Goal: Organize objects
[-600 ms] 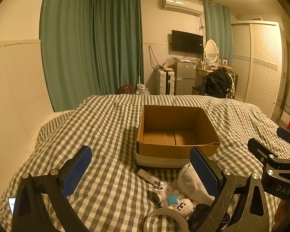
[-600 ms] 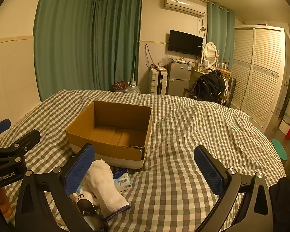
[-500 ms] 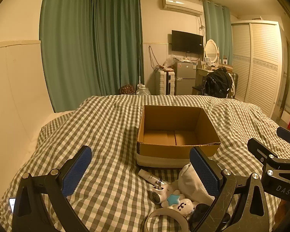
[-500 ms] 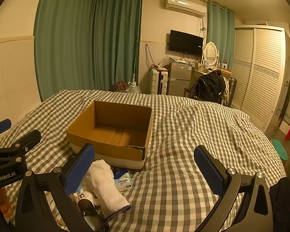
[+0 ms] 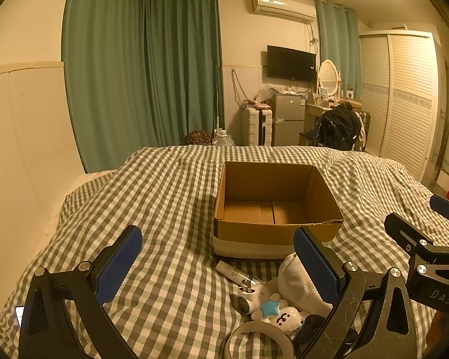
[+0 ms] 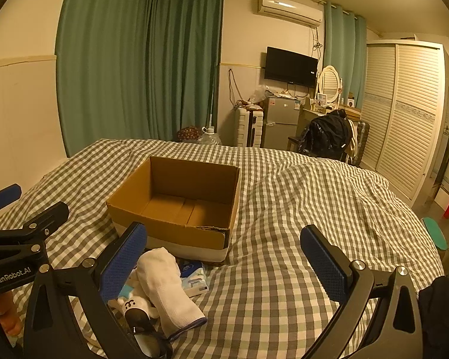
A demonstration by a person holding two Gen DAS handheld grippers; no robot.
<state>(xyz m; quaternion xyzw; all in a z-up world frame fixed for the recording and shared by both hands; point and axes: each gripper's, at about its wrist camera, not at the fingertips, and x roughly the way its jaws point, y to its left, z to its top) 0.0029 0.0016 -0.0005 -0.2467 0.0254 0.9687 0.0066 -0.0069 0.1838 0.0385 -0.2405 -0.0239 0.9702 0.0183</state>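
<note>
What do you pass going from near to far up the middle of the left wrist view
Tape ring → star-faced toy → white tube → cardboard box → far edge of the checked bedcover → small fridge → wall TV.

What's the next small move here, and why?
Probably ease the right gripper down and left onto the rolled white towel. Both grippers stand open and hold nothing, the cardboard box is empty, and the towel lies on top of the pile just before the box, nearest its left finger.
</note>
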